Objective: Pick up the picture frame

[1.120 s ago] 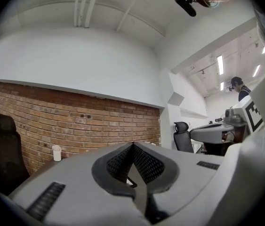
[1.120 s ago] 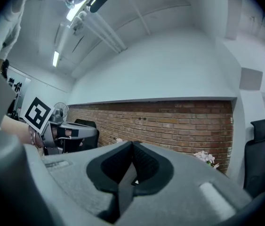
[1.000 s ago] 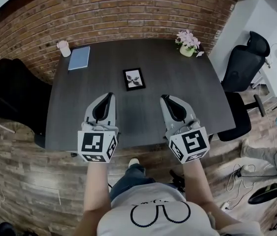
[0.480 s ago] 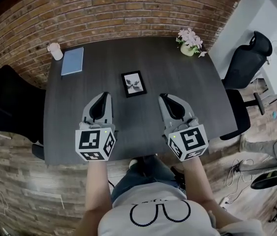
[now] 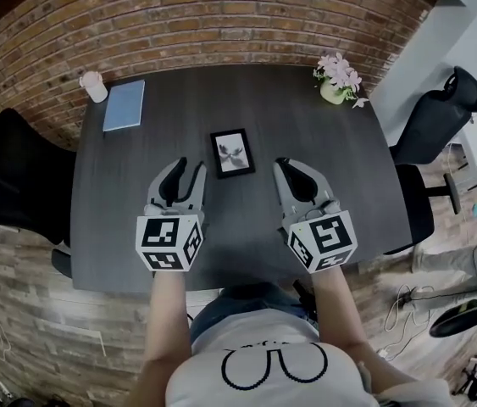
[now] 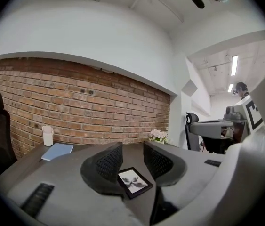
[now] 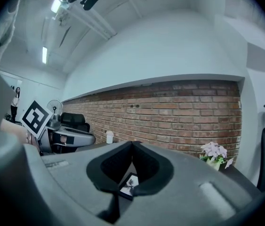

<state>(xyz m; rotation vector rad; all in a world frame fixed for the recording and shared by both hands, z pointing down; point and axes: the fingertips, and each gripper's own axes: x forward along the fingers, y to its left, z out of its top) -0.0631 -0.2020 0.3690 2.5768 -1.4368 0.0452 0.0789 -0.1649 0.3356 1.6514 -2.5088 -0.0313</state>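
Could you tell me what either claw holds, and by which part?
Nothing is held. The left claw has just been opening, empty; the right claw is shut, empty; the frame lies on the table.

**The other stuff I can see around the table**

I see a dark table (image 5: 323,159) next to a brick wall (image 5: 221,24). A white cup (image 5: 94,86) stands at the far left corner. A blue book (image 5: 124,105) lies flat just beside it. A little pot of pink flowers (image 5: 338,79) sits at the far right corner. A black chair (image 5: 9,172) is on the left and the other chair (image 5: 437,117) is on the right. The floor (image 5: 43,320) is wood.
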